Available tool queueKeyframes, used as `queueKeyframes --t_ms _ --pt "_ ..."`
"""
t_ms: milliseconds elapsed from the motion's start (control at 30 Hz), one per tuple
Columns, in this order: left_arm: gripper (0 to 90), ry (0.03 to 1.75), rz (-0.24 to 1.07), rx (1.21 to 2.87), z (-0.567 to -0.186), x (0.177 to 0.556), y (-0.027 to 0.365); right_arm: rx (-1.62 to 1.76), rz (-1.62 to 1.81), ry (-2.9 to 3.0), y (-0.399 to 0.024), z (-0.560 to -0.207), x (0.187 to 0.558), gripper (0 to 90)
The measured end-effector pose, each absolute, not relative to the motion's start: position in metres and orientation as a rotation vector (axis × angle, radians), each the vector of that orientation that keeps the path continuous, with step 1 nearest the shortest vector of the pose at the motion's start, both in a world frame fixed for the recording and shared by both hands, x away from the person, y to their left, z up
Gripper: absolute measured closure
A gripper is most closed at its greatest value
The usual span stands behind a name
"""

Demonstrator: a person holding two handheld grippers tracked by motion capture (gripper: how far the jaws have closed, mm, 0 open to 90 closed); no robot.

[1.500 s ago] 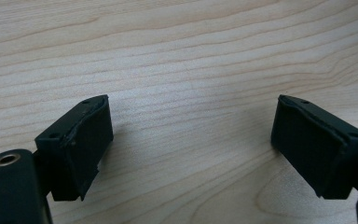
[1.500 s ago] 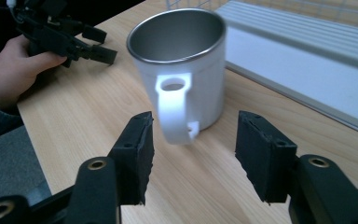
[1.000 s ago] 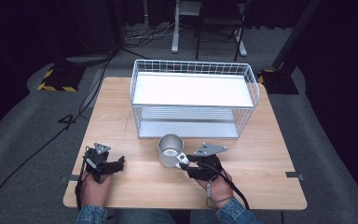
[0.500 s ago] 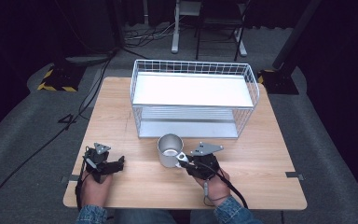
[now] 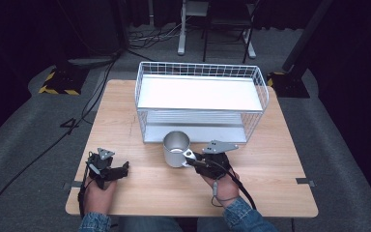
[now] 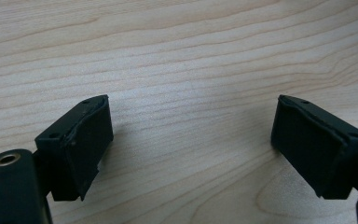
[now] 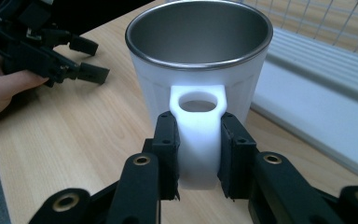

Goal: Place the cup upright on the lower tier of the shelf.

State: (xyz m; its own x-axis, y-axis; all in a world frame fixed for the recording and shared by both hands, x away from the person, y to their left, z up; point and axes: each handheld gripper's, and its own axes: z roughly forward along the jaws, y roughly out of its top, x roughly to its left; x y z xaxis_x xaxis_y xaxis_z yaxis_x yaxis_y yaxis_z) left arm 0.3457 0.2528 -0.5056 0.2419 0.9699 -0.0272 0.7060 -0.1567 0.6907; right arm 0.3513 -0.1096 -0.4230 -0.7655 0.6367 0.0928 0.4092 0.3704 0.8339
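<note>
Cup [image 7: 198,70]: handle clamped by right gripper [image 7: 196,154], just before the basket [image 5: 200,99] at tabletop [image 5: 125,111] centre. Left gripper [image 6: 191,144]: jaws spread, nothing held, near the front left corner.

Wire basket [image 5: 258,82] on wooden table [image 5: 280,169]

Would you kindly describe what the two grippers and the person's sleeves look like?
Both the left gripper and the right gripper are black, each with two blocky flat-faced jaws and brass-ringed pivots. Each carries a grey three-cornered plate on top, and a black cable trails from each. The sleeves are blue denim.
</note>
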Motion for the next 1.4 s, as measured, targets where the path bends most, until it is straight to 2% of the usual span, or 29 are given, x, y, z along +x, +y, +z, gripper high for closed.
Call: queueKeyframes --t_ms 500,1400 --pt "13.0 1.527 0.581 1.932 -0.506 0.346 0.253 1.023 1.306 2.232 -0.112 -0.402 0.397 71.5" --pt "13.0 1.526 0.581 1.932 -0.506 0.346 0.253 1.128 1.195 2.038 -0.111 -0.431 0.459 71.4"
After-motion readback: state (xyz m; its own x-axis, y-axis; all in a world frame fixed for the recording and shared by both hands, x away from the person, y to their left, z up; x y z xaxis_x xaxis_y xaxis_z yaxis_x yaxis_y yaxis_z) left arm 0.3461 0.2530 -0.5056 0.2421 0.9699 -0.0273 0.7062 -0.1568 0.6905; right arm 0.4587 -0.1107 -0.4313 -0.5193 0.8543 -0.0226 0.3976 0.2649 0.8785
